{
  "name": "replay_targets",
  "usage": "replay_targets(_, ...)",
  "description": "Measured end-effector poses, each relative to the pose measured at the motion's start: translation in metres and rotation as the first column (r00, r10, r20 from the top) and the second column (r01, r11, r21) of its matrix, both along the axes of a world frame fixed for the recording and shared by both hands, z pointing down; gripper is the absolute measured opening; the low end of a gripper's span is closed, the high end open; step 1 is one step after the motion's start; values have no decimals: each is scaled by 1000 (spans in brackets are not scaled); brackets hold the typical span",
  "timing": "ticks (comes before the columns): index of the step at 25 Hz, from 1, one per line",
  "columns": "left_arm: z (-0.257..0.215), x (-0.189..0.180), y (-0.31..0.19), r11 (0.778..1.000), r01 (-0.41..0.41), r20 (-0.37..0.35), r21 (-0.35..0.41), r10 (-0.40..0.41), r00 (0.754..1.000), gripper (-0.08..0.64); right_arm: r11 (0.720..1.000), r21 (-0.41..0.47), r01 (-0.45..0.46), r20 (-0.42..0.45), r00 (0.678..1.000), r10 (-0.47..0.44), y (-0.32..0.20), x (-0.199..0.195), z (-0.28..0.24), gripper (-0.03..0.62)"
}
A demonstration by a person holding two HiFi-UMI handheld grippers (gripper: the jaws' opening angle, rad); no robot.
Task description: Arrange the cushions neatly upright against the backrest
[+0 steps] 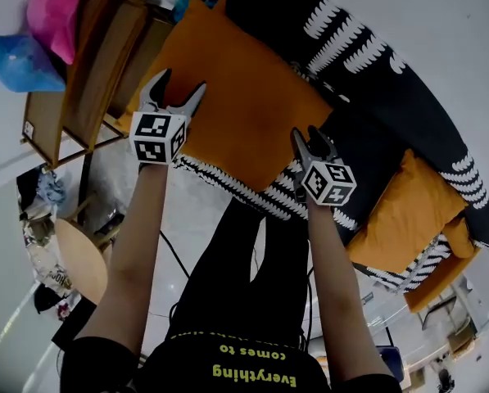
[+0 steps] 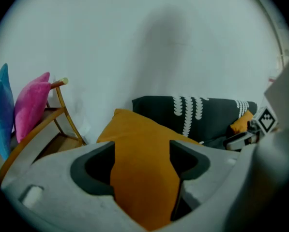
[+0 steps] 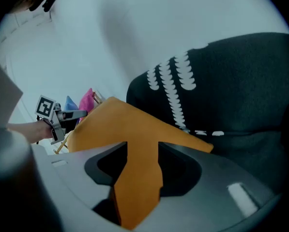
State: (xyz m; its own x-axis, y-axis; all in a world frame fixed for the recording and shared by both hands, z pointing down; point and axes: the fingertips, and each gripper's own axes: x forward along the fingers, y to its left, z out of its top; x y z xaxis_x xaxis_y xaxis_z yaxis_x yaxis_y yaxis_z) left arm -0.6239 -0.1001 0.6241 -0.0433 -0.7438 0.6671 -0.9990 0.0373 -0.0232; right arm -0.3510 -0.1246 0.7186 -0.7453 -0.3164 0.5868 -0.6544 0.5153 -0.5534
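Note:
A large orange cushion (image 1: pixel 236 97) lies tilted on the left part of the dark sofa (image 1: pixel 367 64), which has white leaf print. My left gripper (image 1: pixel 183 82) stands open at the cushion's left edge. In the left gripper view the orange cushion (image 2: pixel 139 129) fills the gap of the left gripper (image 2: pixel 142 151), and no pad presses on it. My right gripper (image 1: pixel 305 133) is open at the cushion's near right corner, with the orange cushion (image 3: pixel 125 124) seen between its jaws (image 3: pixel 142 151). A second orange cushion (image 1: pixel 408 215) lies at the sofa's right end.
A wooden chair (image 1: pixel 88 80) stands left of the sofa and holds a pink cushion (image 1: pixel 52 11) and a blue cushion (image 1: pixel 19 60). A round wooden table (image 1: pixel 76 260) is at the lower left. The person's dark legs stand right before the seat's striped edge (image 1: pixel 252 191).

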Motion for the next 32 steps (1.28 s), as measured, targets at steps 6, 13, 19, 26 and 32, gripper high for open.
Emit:
replay_targets(6, 9, -22, 2, 1000, -9, 95, -28, 12, 995, 455, 997, -75, 12, -28, 1000, -14, 13, 3, 53, 330)
replay_targets(13, 39, -34, 5, 991, -66, 134, -118, 82, 988, 479, 985, -134, 104, -85, 990, -116, 41, -14, 93, 413)
replay_targets(19, 38, -24, 9, 988, -112, 284, -110, 139, 949, 392, 986, -135, 95, -152, 982, -115, 41, -19, 103, 374)
replay_targets(26, 33, -19, 13, 988, -95, 343, -121, 131, 930, 169, 995, -100, 11, -154, 988, -26, 36, -19, 88, 54)
replay_targets(32, 10, -21, 17, 997, -50, 282, -55, 63, 957, 14, 998, -59, -33, -94, 995, 27, 40, -5, 61, 18)
